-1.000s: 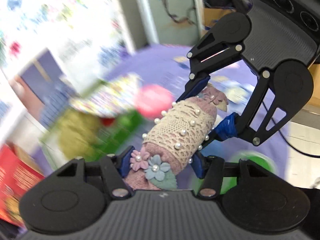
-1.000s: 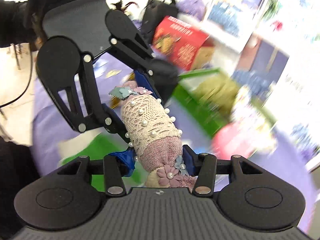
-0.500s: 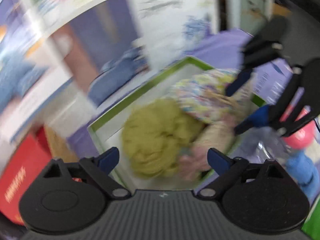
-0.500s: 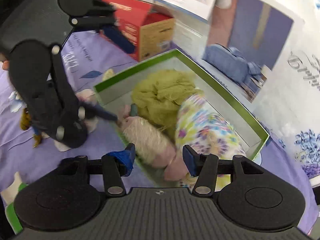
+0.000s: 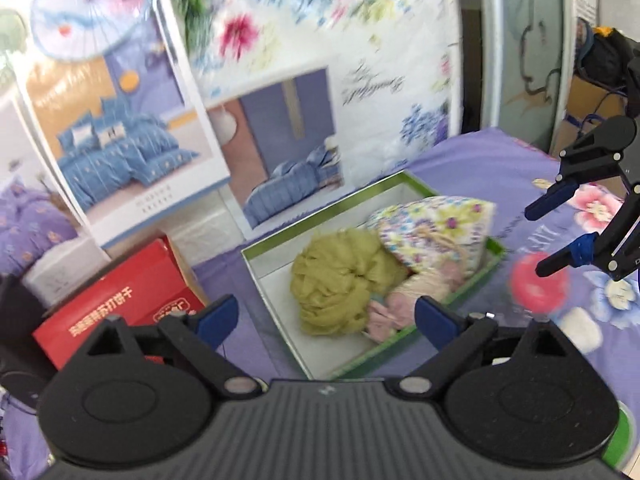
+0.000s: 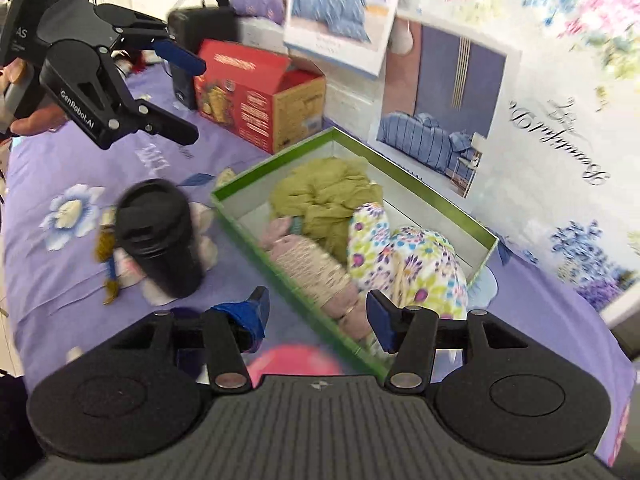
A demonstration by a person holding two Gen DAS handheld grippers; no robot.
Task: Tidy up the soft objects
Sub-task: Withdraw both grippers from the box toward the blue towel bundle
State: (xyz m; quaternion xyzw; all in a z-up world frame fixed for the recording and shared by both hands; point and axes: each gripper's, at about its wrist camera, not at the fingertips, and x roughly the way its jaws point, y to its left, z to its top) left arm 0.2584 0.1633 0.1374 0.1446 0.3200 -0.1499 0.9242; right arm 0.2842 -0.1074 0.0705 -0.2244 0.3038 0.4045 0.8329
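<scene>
- Inside the green box (image 6: 486, 254) lie three soft things: an olive-green bundle (image 6: 324, 196) at the far end, a floral cloth (image 6: 412, 264) at the near right, and a pink lace-wrapped roll (image 6: 316, 268) along the box's left wall, touching both of them.
- Around the box spreads a purple flowered sheet (image 6: 80, 280) that covers the surface it sits on.
- Left of the box stands a black cup (image 6: 158, 236), with a small yellow-haired doll (image 6: 108, 256) lying beside it, partly hidden.
- Beyond the box's far left corner is a red carton (image 6: 256, 92); behind the box lean bedding packages (image 6: 448, 108) printed with blue beds.
- Near the box's front corner sits a pink ball (image 6: 296, 360), blurred, just under the right tongs.
- Above the box's near end hover the right tongs (image 6: 318, 316), their jaws parted to a middling width and empty; the roll shows between them but lower down, untouched.
- Up and to the left of the box, the left tongs (image 6: 192, 96) hang spread wide, gripping nothing, with a hand (image 6: 28, 120) behind them.
</scene>
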